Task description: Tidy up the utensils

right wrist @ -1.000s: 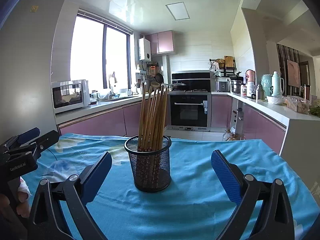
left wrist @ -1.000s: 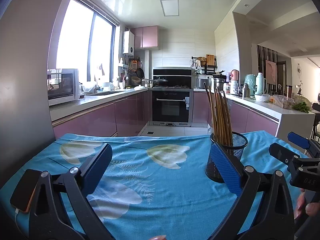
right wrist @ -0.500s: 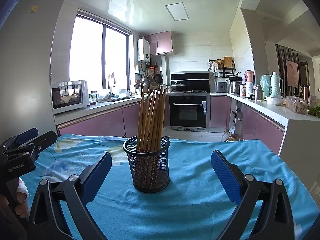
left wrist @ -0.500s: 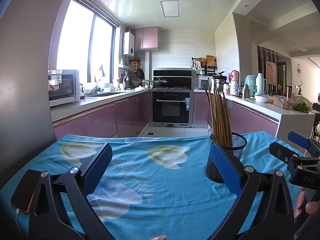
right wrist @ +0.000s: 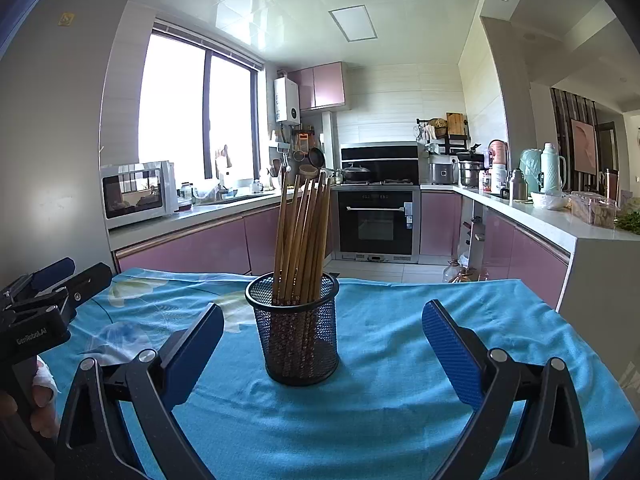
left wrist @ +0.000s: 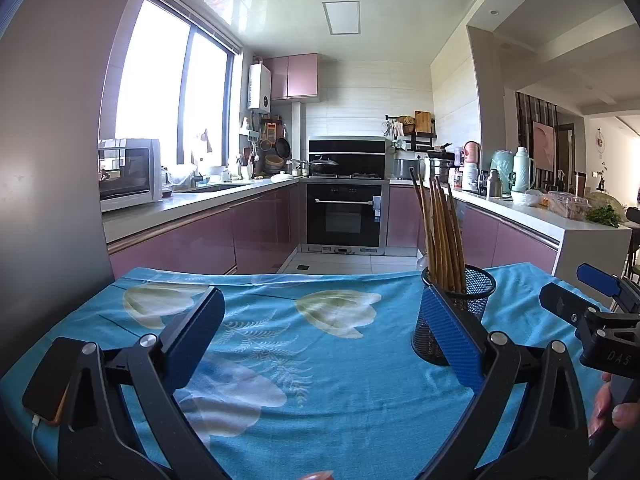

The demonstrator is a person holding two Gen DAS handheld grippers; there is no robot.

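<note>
Almost nothing moves since a second ago: the right view edges slightly nearer the mesh cup (right wrist: 297,340), which sits a touch larger and more central in frame; the left view drifts only a hair. Both grippers hold nothing. Left gripper (left wrist: 320,340) has its jaws spread wide over the blue flowered cloth (left wrist: 320,400) on the worktop, with the cup just beside its right finger. Right gripper (right wrist: 320,340) is equally wide, jaws either side of the cup but not touching it. Chopsticks (right wrist: 304,240) stand upright in the cup, leaning a little, all bunched together. No loose utensils show on the cloth, so the task looks either just starting or finished; cannot tell which.

Readable writing: "GenRobot.AI" on the left gripper body (right wrist: 32,336) seen from the right view; "DAS" on the right gripper body (left wrist: 618,358) seen from the left view. Phone (left wrist: 52,384) on a cable lies at the cloth's left edge. Fridge stickers are too small to read.
</note>
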